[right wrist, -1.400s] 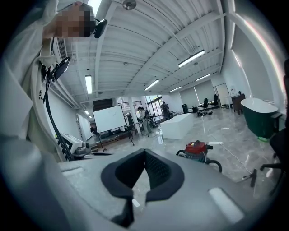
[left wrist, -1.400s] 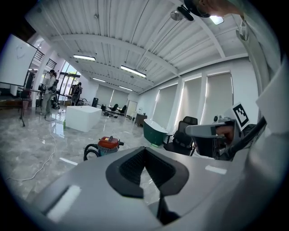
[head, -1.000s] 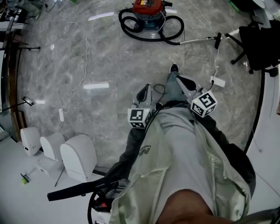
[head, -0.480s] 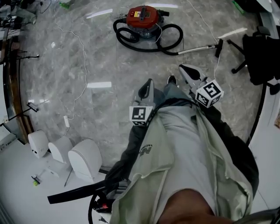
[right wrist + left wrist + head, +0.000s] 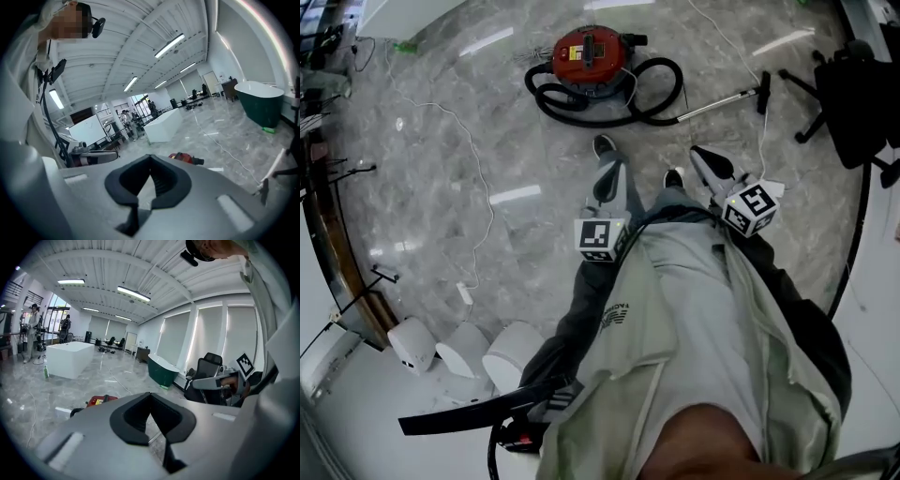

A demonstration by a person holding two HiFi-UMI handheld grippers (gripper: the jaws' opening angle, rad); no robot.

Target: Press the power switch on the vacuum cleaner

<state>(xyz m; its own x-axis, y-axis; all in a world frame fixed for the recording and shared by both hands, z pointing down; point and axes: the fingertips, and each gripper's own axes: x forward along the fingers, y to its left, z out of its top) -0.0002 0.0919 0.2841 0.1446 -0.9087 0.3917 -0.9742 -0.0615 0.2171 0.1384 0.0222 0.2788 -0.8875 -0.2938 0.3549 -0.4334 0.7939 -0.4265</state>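
Note:
The red vacuum cleaner (image 5: 589, 54) stands on the grey marble floor at the top of the head view, ringed by its black hose (image 5: 614, 111), with the metal wand (image 5: 720, 101) lying to the right. My left gripper (image 5: 609, 180) and right gripper (image 5: 706, 159) are held at waist height, well short of the vacuum, both pointing toward it. Each is shut with nothing held. The vacuum shows small over the jaws in the left gripper view (image 5: 100, 401) and in the right gripper view (image 5: 185, 158). The power switch cannot be made out.
A white cord (image 5: 450, 131) trails over the floor at the left. White rounded units (image 5: 459, 352) stand at the lower left. A black office chair (image 5: 855, 89) is at the right. My shoes (image 5: 604, 146) are just behind the hose. A white block (image 5: 70, 359) and people stand farther off.
The person has walked forward, left foot leading. The vacuum cleaner now lies closer and lower in the head view. Both grippers stay shut.

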